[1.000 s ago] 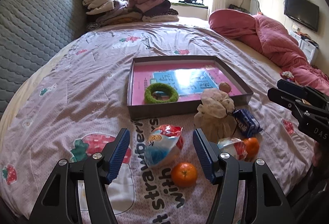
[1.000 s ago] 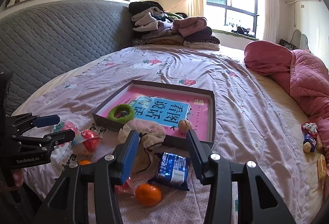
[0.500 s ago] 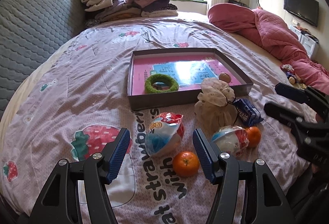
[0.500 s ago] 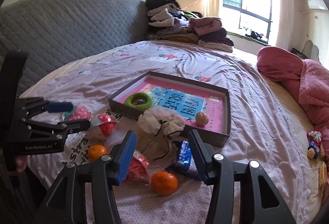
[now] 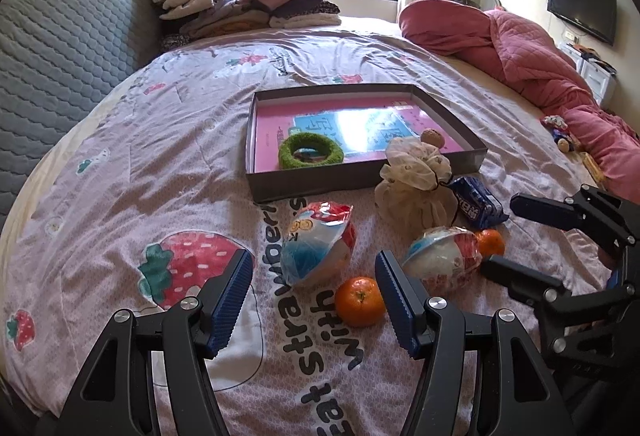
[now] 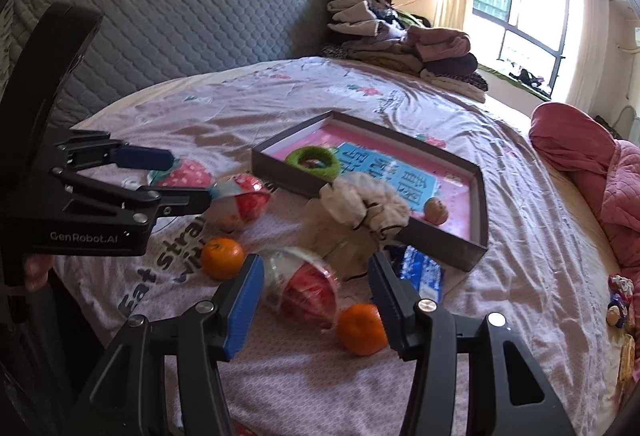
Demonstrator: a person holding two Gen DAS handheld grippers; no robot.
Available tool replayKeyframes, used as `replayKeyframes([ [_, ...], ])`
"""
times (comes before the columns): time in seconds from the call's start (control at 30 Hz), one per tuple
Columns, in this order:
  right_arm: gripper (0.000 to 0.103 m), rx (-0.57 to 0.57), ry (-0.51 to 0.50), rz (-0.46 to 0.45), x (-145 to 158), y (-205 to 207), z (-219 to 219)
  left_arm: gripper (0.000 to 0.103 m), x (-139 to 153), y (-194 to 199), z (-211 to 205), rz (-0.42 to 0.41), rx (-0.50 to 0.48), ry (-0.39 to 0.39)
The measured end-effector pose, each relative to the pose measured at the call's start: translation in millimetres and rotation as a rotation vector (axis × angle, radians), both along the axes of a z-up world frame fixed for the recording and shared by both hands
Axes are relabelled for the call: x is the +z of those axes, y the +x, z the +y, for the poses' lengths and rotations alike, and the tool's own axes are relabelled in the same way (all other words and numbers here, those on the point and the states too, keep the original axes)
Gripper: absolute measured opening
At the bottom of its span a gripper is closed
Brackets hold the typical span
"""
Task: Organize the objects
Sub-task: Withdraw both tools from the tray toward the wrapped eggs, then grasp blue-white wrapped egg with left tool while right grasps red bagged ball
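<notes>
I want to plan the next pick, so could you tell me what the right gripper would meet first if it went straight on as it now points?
Most likely the wrapped red-and-white snack ball, which lies between the open right gripper fingers; depth is uncertain.

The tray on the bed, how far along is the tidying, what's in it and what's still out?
Done: the green ring and a small brown ball lie in the tray. In hand: nothing; both grippers are empty, the right gripper open around a wrapped snack ball. Left on the bedspread: two wrapped balls, two oranges, the cloth pouch and the blue packet.
</notes>
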State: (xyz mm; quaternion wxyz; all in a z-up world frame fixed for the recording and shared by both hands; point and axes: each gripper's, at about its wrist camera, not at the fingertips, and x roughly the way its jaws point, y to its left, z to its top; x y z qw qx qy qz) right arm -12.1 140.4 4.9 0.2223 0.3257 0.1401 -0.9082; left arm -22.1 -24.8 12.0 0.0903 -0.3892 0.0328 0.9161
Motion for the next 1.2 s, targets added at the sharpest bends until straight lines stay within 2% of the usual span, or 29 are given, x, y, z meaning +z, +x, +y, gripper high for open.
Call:
replayKeyframes([
  [0.7, 0.056, 0.04, 0.083, -0.055, -27.1, -6.0, -8.0, 0.065, -10.6, -4.8, 2.4, -0.02, -0.03, 0.003],
  [1.2, 0.057, 0.079, 0.127, -0.087, -38.7, -21.4, -16.5, 0.065, -25.4, -26.9, 1.3, -0.034, -0.023, -0.015],
])
